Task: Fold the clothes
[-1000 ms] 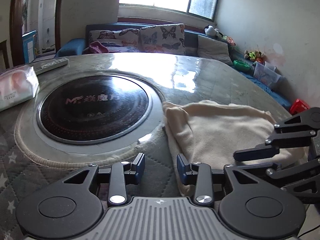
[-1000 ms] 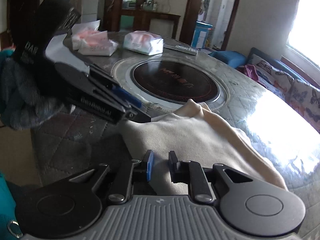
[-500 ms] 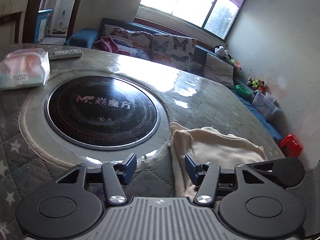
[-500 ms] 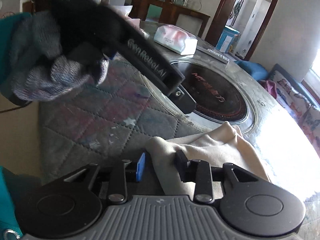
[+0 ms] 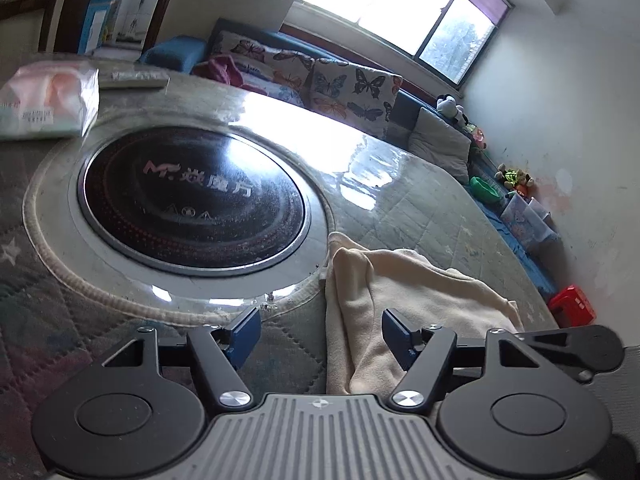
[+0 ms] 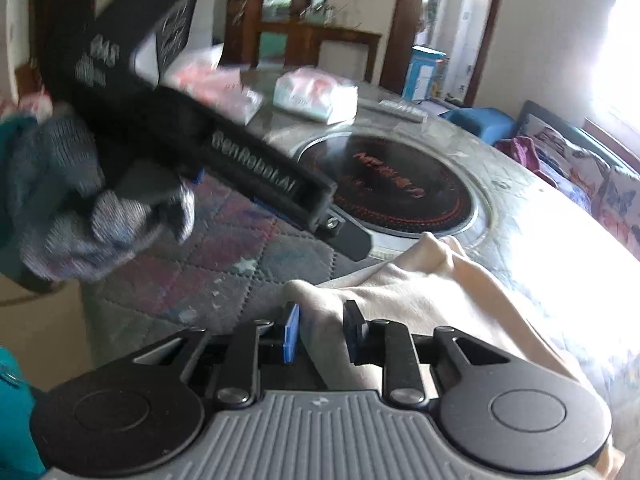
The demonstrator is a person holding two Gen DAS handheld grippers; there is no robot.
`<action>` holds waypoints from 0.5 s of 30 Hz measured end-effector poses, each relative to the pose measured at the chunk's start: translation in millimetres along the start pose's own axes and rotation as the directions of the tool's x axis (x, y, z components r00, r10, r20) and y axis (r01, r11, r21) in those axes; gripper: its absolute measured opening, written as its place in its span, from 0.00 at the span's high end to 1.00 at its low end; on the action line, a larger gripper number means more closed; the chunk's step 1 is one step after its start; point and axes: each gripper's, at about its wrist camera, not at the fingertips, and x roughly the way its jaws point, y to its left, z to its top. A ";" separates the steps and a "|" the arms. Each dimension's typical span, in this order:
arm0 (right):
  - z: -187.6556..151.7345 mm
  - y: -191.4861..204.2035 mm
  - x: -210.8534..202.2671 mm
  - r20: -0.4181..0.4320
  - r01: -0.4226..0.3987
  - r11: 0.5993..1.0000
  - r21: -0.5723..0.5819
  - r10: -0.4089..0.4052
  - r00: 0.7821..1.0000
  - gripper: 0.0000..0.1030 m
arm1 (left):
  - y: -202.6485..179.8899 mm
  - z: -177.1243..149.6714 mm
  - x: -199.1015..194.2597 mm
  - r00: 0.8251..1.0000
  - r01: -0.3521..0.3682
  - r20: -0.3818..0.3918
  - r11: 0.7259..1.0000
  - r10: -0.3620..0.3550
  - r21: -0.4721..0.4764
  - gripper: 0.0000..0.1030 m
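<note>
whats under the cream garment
The cream garment lies on the quilted table cover, beside the round cooktop. Anything beneath its folds is hidden.

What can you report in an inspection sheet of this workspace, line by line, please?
Surface: round table under a quilted cover, with a black round cooktop set in its middle.
Job's things: one cream garment, partly folded, lying beside the cooktop near the table edge.
Clutter: two tissue packs and a remote control on the far side of the table.
Grippers: left gripper open, garment edge between its fingers; right gripper open around a cloth fold.
Cables: nothing seen.
Surroundings: sofa with butterfly cushions under a bright window; toys along the wall; red stool on the floor.
</note>
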 end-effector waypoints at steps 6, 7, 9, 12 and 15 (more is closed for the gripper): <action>-36.1 -32.3 -45.1 -0.010 0.118 0.977 0.178 -0.118 0.993 0.79 | -28.5 -3.0 -2.9 0.999 -0.007 0.049 0.994 0.002 0.108 0.33; -42.1 -37.7 -52.7 -0.014 0.137 0.969 0.208 -0.137 0.990 0.79 | -34.0 -3.7 -2.6 0.998 -0.007 0.058 0.992 0.000 0.127 0.34; -54.4 -49.3 -66.4 -0.024 0.177 0.948 0.266 -0.177 0.984 0.79 | -44.2 -6.5 -0.2 0.998 0.013 0.063 0.987 -0.024 0.162 0.39; -67.5 -60.0 -71.7 -0.033 0.207 0.928 0.310 -0.207 0.978 0.79 | -58.9 -11.4 4.9 0.996 0.054 0.059 0.975 -0.068 0.214 0.49; -78.4 -67.0 -75.3 -0.038 0.222 0.913 0.342 -0.222 0.974 0.80 | -71.5 -19.4 14.5 0.996 0.074 0.031 0.959 -0.086 0.272 0.54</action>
